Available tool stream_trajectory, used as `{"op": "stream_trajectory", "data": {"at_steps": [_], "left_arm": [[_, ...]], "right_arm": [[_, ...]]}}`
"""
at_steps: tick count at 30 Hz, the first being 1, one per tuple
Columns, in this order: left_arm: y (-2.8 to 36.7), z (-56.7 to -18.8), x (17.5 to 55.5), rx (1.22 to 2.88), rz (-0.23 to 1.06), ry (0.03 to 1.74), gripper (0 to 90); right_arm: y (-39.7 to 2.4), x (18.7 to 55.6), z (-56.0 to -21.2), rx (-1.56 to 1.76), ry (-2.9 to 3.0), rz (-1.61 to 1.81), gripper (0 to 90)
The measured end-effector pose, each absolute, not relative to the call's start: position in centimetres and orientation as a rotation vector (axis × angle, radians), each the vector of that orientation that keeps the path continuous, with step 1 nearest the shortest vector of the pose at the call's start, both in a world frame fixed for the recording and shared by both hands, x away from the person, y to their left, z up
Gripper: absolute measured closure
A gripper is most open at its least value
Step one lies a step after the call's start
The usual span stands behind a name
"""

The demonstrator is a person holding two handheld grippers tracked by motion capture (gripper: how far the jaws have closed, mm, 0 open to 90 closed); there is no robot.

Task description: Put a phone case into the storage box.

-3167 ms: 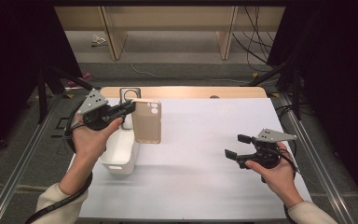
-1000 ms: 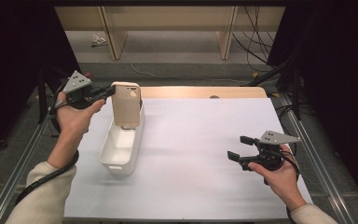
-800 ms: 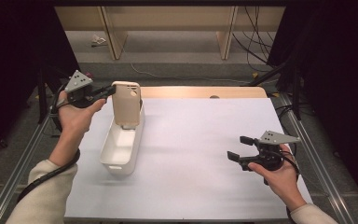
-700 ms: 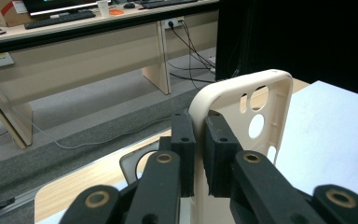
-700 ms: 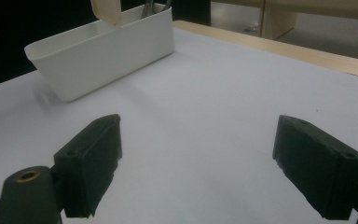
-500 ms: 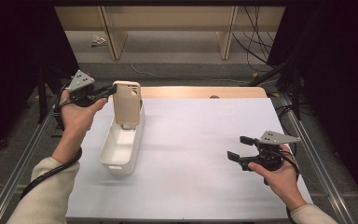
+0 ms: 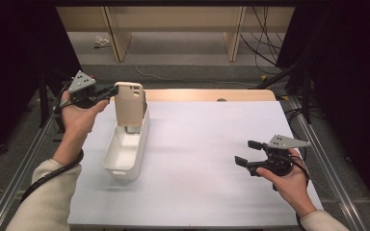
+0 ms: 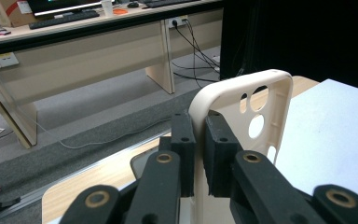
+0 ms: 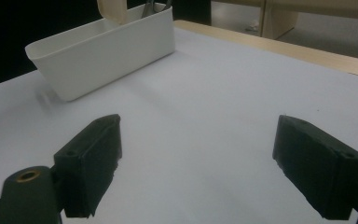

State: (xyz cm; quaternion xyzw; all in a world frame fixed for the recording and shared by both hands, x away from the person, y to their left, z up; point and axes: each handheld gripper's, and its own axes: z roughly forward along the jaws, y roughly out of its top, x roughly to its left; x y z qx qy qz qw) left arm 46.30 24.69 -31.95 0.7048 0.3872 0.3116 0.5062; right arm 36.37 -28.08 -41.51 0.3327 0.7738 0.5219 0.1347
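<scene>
Standing upright in the white bin (image 7: 125, 154), a cream phone case (image 7: 129, 103).

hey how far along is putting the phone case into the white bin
Mostly there. Done: the left gripper is clamped on the beige phone case's upper edge, and the case stands upright with its lower end inside the white bin. Left: let go and pull away. The right gripper waits open above the table.
</scene>
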Motion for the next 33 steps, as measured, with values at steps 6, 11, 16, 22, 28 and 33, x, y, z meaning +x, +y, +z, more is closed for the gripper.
{"op": "stream_trajectory", "data": {"at_steps": [6, 11, 16, 22, 28, 33], "left_arm": [[24.8, -32.7, 46.7, 1.701, 0.753, 0.936, 83.2], [24.7, -33.2, 47.0, 1.705, 0.758, 0.935, 83.1], [24.7, -33.8, 47.4, 1.714, 0.757, 0.942, 83.1], [24.8, -34.5, 47.8, 1.725, 0.76, 0.953, 83.1], [24.9, -35.2, 48.1, 1.731, 0.754, 0.956, 83.1], [24.8, -35.5, 48.3, 1.74, 0.752, 0.952, 83.1]], "right_arm": [[-28.1, 36.4, -41.5, 0.966, 2.242, 1.512, 16.4], [-28.1, 36.4, -41.5, 0.965, 2.243, 1.512, 16.4], [-28.1, 36.4, -41.5, 0.965, 2.242, 1.513, 16.4], [-28.1, 36.4, -41.5, 0.965, 2.243, 1.514, 16.4], [-28.1, 36.4, -41.5, 0.965, 2.243, 1.515, 16.4], [-28.1, 36.4, -41.6, 0.966, 2.246, 1.514, 16.5]]}}
